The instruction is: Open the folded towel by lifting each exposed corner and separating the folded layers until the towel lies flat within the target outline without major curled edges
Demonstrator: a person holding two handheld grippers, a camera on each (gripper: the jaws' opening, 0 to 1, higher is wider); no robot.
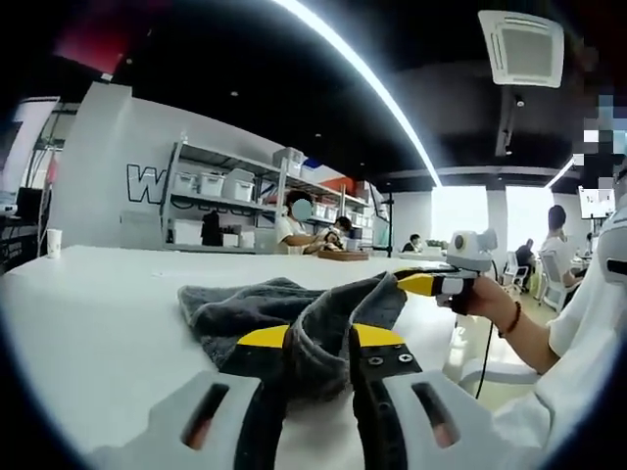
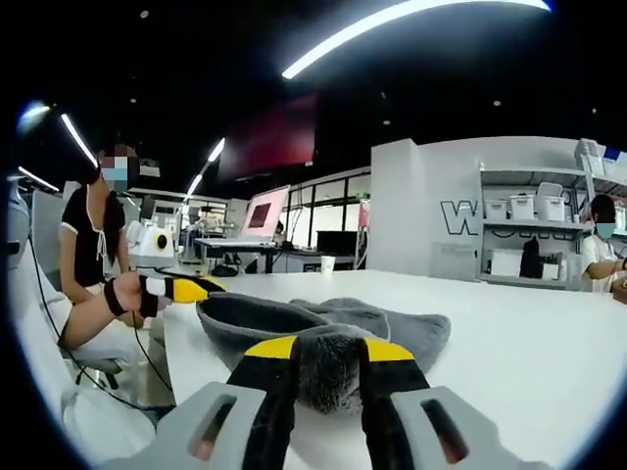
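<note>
Towel (image 1: 294, 318), grey and bunched, lies on the white worktop (image 1: 98, 323), pinched at two opposite edges. The left tool (image 1: 318, 343) is clamped on the near edge in the left gripper view; the right tool (image 2: 328, 352) likewise grips its own side. Beyond stand shelves with bins (image 1: 220, 186) and seated people.

towel (image 1: 294, 313) is grey terry cloth, fuzzy and matt, looks thick where it bunches; table (image 1: 98, 323) under it is smooth white with a slight sheen; left gripper (image 1: 320, 343) at the towel's near edge has matt black plastic jaws with yellow tips and pale grey plastic bodies; right gripper (image 2: 326, 354) looks the same.
</note>
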